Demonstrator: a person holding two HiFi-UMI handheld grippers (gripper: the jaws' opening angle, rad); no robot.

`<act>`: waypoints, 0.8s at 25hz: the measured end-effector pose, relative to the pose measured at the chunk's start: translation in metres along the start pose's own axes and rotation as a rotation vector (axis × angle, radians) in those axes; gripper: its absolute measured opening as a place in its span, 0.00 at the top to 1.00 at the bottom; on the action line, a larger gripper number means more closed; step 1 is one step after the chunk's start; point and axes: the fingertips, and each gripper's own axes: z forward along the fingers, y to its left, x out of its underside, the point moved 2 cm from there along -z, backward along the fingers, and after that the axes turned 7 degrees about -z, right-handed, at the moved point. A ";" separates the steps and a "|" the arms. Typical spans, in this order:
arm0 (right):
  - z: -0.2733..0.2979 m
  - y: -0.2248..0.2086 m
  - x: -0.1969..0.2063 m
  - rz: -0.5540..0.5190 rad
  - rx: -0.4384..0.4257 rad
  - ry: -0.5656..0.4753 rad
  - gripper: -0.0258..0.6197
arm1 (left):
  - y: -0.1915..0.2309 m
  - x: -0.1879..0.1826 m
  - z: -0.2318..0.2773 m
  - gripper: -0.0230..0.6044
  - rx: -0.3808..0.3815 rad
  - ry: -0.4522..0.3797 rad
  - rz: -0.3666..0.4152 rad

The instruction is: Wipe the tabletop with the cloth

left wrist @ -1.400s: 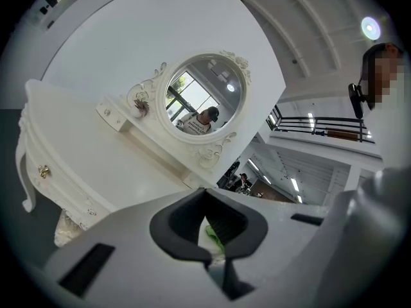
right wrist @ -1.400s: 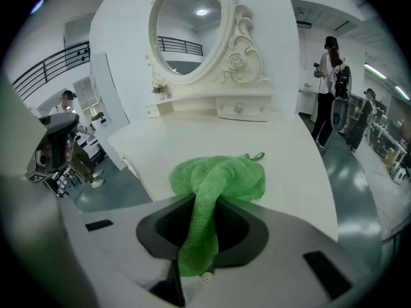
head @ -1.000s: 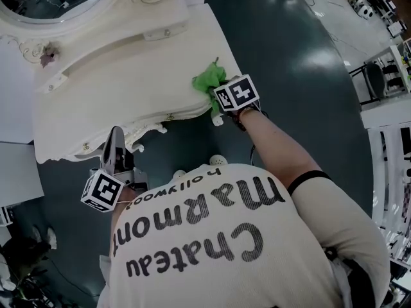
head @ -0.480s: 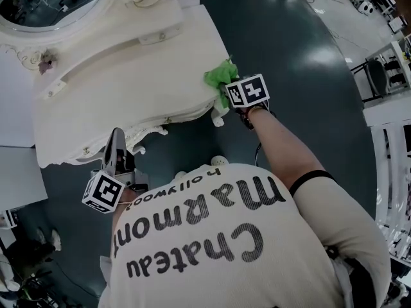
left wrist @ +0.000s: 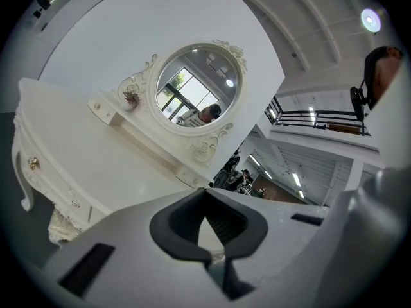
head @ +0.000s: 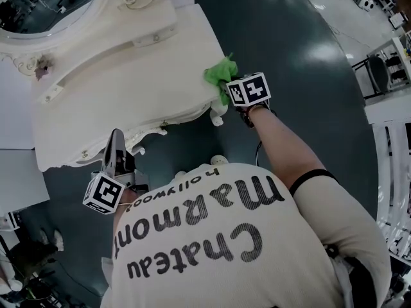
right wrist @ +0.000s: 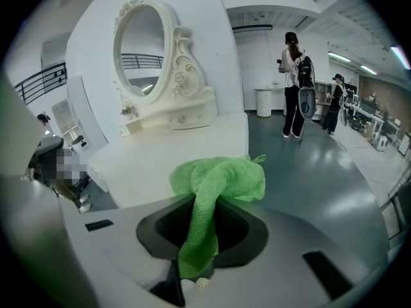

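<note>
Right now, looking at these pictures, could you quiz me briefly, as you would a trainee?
1. True or false: the right gripper is shut on the green cloth.
2. Where on the white tabletop does the green cloth lie, as the head view shows it? A: at its right edge. B: in its middle. C: at its left edge.
3. Fill in: the left gripper is shut and holds ____.
Key: 1 true; 2 A; 3 nothing.
</note>
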 end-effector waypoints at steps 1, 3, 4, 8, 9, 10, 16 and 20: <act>0.000 -0.002 0.000 0.000 -0.001 -0.001 0.81 | -0.003 0.000 0.002 0.95 0.005 -0.003 0.002; 0.000 -0.005 -0.001 -0.003 -0.004 -0.002 0.81 | -0.005 0.001 0.004 0.95 0.006 -0.006 0.003; 0.000 -0.006 -0.001 -0.004 -0.005 -0.002 0.81 | -0.003 0.003 0.004 0.95 0.000 -0.004 -0.002; 0.000 -0.011 -0.002 -0.004 -0.007 -0.005 0.81 | -0.002 0.006 0.006 0.95 -0.007 -0.004 -0.008; 0.001 -0.012 -0.003 -0.004 -0.005 -0.007 0.81 | -0.001 0.007 0.006 0.95 -0.010 -0.003 -0.011; 0.001 -0.013 -0.003 -0.004 -0.004 -0.009 0.81 | -0.001 0.007 0.006 0.95 -0.013 -0.003 -0.012; -0.004 -0.033 -0.002 0.186 0.016 -0.013 0.81 | 0.000 0.004 0.004 0.95 -0.015 -0.011 -0.013; -0.019 -0.041 -0.013 0.449 -0.006 -0.117 0.81 | 0.001 -0.006 0.006 0.95 -0.011 -0.020 0.000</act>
